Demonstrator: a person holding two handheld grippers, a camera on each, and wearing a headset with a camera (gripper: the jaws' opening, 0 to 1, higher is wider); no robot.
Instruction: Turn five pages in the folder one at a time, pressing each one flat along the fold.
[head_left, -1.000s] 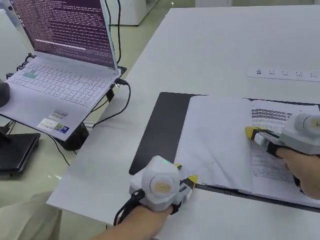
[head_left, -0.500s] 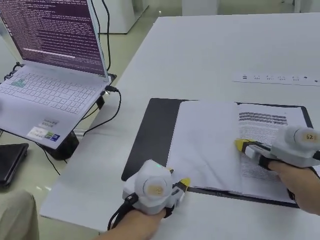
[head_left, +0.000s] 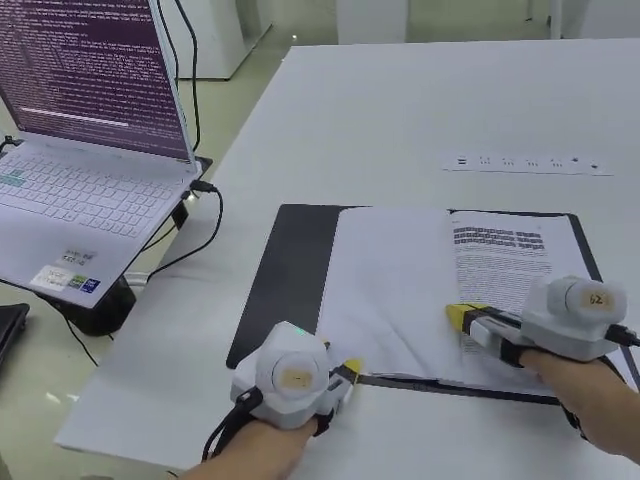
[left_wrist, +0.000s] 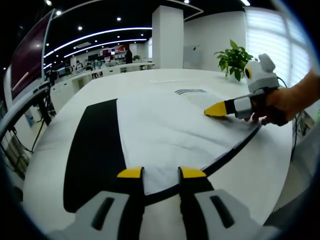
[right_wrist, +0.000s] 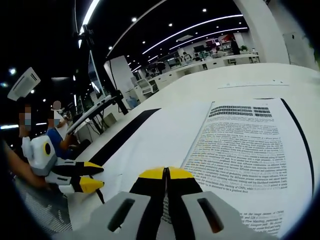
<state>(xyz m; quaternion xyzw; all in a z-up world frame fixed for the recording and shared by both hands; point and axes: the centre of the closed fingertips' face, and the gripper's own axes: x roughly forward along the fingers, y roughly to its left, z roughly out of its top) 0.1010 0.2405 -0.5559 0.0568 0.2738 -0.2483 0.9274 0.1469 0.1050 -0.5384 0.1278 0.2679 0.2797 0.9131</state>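
White table (head_left: 400, 100) with the open black folder of white paper pages (head_left: 290, 270) lying flat. Right gripper (head_left: 458, 316), jaws pinched together, sits at the fold. Left gripper (head_left: 350, 370), jaws slightly apart, straddles the near edge. Print's too tiny to read.

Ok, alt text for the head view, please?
An open folder lies on a white table, the right gripper, shut, at its fold and the left gripper, open, at its near edge. A laptop stands left; a power strip lies beyond.
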